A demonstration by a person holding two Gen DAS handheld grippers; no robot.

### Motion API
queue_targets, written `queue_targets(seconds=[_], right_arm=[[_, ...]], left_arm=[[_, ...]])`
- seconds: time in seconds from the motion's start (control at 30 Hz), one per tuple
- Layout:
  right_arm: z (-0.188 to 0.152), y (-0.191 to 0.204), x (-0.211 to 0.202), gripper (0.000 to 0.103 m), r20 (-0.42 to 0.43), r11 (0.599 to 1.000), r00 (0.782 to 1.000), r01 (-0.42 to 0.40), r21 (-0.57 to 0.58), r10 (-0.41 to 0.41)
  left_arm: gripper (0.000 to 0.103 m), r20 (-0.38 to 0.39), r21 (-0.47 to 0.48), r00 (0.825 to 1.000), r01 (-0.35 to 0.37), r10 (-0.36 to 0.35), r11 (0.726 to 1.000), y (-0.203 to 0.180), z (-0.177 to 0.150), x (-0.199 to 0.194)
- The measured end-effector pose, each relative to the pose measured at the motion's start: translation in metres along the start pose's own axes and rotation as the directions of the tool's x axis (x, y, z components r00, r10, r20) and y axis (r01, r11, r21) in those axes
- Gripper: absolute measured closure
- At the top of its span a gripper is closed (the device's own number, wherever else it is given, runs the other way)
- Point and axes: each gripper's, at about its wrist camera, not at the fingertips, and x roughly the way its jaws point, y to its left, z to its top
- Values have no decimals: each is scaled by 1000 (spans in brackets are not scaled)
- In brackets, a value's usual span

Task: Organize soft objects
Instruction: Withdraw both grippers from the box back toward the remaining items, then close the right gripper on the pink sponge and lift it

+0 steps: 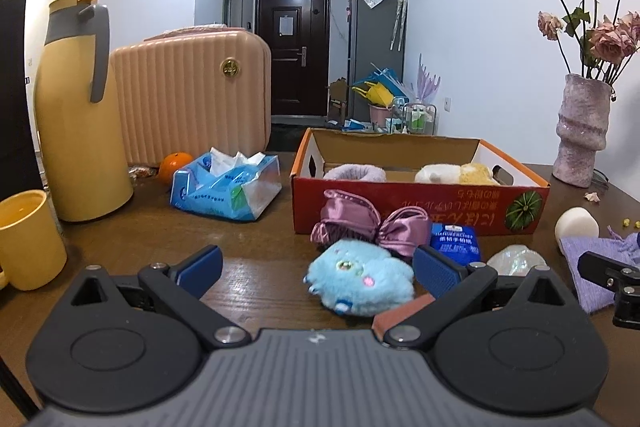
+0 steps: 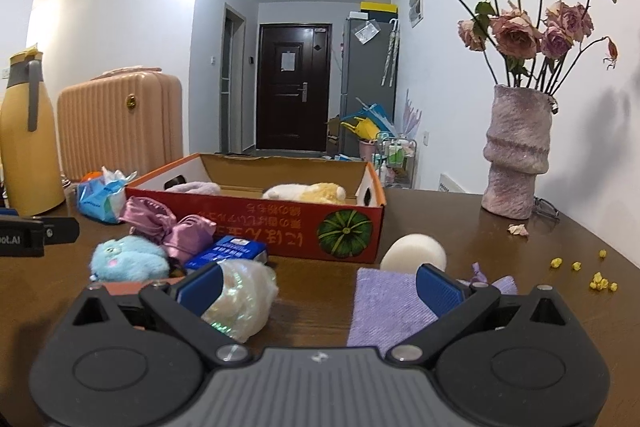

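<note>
Wooden table [image 1: 120, 239] with soft objects. Left gripper [image 1: 318, 269]: jaws spread wide, holding nothing, the blue plush toy [image 1: 360, 283] lying between them. Right gripper [image 2: 320, 287]: jaws spread, empty, with the iridescent white pouch [image 2: 240, 301] beside its left finger and the purple cloth [image 2: 388, 311] beneath its right. The cardboard box [image 1: 400, 207] behind already holds a cream-and-yellow plush [image 1: 456, 174].
</note>
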Motion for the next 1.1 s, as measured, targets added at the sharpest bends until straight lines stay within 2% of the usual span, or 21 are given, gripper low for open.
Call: queue_targets(seconds=[0.33,0.7,1.1], right_arm=[[-9,31,-3,0,-58,993,992,-112,-23,110],[-13,76,9,0,-156,970,959,-242,-14,237],[-12,106,36,0,-228,962,942,-266,-65,245]], left_arm=[[0,-32,-1,999,3,-3,1000,24,-10,-12],[0,-36,-13,999,0,0,1000,59,-14,-21],[0,-42,-47,999,-8,6,999,87,-14,-23]])
